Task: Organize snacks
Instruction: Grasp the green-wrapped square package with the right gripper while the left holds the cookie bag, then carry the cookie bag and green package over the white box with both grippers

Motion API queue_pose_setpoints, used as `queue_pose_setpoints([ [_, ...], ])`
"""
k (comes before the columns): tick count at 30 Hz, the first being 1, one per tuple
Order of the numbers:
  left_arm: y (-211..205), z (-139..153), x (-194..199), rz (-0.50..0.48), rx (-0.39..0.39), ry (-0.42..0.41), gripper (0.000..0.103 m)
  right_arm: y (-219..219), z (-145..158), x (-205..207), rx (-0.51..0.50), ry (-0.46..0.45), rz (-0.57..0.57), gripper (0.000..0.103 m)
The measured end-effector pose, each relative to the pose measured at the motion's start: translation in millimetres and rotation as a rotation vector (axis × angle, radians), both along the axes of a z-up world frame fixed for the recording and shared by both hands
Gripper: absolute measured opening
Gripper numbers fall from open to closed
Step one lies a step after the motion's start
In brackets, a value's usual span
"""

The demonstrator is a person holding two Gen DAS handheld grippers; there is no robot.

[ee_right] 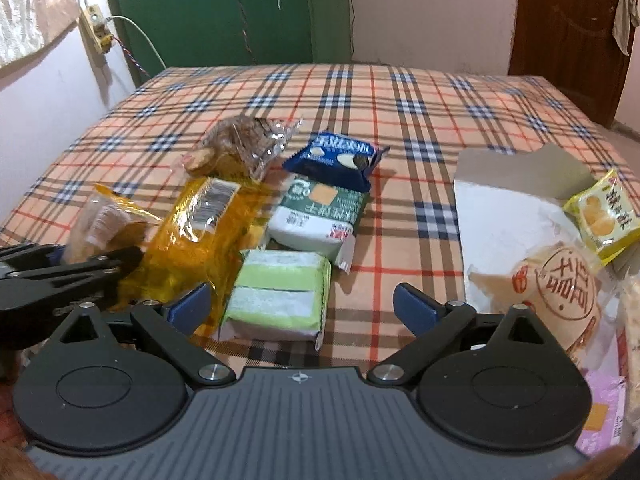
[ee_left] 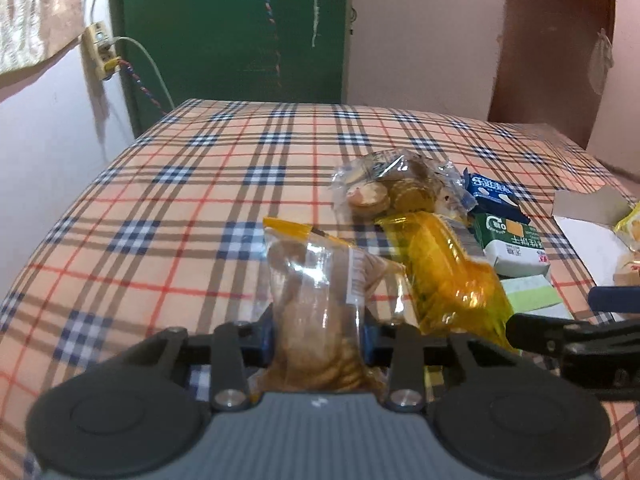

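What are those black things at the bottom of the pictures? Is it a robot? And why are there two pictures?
No robot here. A person holds a grabbing tool in each hand, and each one carries a camera that looks along its two fingers, so you get two pictures. In the left camera's picture, the left tool is squeezed shut on a clear bag of round biscuits. In the right camera's picture, the right tool is open and empty, just above a light green packet. More snacks lie on the checked cloth: a yellow bag, a blue packet and a white box.
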State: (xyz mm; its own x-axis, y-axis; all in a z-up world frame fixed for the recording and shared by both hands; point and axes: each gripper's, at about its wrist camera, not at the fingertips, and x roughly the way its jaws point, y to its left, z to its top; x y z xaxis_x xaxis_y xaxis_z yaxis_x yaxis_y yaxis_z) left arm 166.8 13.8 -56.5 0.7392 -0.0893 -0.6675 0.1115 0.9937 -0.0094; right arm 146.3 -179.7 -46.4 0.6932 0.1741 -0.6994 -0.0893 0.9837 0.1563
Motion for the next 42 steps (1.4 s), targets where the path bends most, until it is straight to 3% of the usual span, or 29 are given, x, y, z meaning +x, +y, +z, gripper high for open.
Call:
queue_pose_setpoints([
  [3, 4, 1, -5, 0.01, -0.01, 0.002, 0.036, -2, -4, 1, 0.025, -0.001, 0.01, 0.103],
  [10, 5, 5, -17, 0.026, -0.028, -0.012, 0.036, 6, -11, 9, -0.049, -0.005, 0.031, 0.103],
  [13, 3, 7, -23, 0.023, -0.026, -0.019, 0.036, 9, -10, 5, -0.086, -0.043, 0.048, 0.068],
  [14, 3, 8, -25, 0.023, -0.027, -0.02, 0.036, 9, -9, 3, -0.093, -0.044, 0.045, 0.066],
  [22, 3, 15, -48, 0.03, -0.05, -0.023, 0.036, -8, -3, -29, -0.088, -0.039, 0.07, 0.064],
  [30, -1, 17, -81, 0.026, -0.076, -0.008, 0.036, -23, -3, -77, -0.041, 0.028, 0.087, 0.066],
  [31, -1, 17, -85, 0.023, -0.075, -0.008, 0.036, -23, -3, -83, -0.044, 0.033, 0.099, 0.072],
  [32, -1, 18, -89, 0.023, -0.075, -0.009, 0.036, -22, -3, -89, -0.048, 0.038, 0.114, 0.088],
  [33, -1, 19, -93, 0.024, -0.075, -0.011, 0.036, -21, -3, -95, -0.051, 0.041, 0.131, 0.094],
  [36, 2, 22, -103, 0.032, -0.076, -0.015, 0.036, -17, -5, -107, -0.11, 0.027, 0.148, 0.09],
  [38, 3, 24, -108, 0.036, -0.075, -0.018, 0.036, -20, -6, -106, -0.1, 0.02, 0.129, 0.063],
  [42, 5, 29, -117, 0.041, -0.07, -0.025, 0.036, -29, -6, -99, -0.09, 0.01, 0.073, 0.063],
])
